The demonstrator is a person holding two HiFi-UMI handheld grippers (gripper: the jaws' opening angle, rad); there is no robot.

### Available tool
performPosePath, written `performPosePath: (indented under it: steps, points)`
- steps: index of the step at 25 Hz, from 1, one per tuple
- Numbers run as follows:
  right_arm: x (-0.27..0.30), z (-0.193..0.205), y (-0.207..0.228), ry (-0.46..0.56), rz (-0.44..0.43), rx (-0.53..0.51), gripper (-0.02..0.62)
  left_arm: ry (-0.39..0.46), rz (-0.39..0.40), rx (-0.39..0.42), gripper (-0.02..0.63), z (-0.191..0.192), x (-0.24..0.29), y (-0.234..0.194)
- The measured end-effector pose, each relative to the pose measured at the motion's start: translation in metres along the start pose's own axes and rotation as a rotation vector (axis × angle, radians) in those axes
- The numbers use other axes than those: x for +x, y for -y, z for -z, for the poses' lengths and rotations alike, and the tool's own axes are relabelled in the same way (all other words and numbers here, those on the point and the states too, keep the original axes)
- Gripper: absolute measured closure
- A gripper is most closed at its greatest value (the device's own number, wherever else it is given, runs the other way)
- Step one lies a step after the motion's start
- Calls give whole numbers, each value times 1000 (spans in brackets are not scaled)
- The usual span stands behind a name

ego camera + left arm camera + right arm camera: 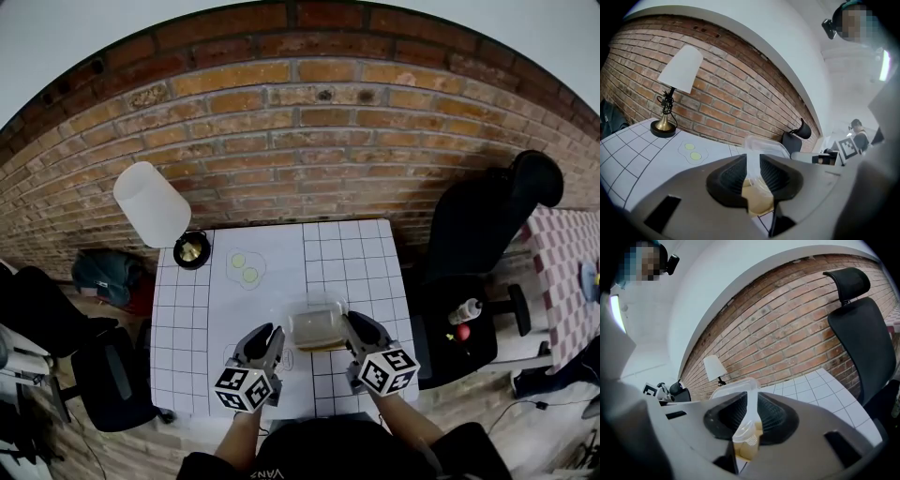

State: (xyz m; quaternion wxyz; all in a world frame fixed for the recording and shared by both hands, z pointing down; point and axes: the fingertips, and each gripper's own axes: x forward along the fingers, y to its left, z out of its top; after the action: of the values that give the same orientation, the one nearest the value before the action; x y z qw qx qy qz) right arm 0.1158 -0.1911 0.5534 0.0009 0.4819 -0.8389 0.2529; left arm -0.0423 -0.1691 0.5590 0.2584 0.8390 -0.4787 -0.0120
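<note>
Left gripper (752,165) clamped on left rim of clear plastic box (317,325); right gripper (752,404) clamped on opposite rim. Box sat between both, over front-middle of grid-marked table (352,248); lamp (153,204) well apart at far left corner. Judged best handling: equal squeeze both sides, box level (thin wall looked easy to buckle), no twisting one side against other. Tan contents unclear through cloudy plastic. Lid seam hard to make out. Whether base touched table couldn't be told.
</note>
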Motion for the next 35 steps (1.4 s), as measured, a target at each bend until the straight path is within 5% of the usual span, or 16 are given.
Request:
performPosePath:
  steps: [35]
  points:
    - [5, -64, -81, 197, -31, -66, 574, 155, 61, 115, 525, -91, -53, -9]
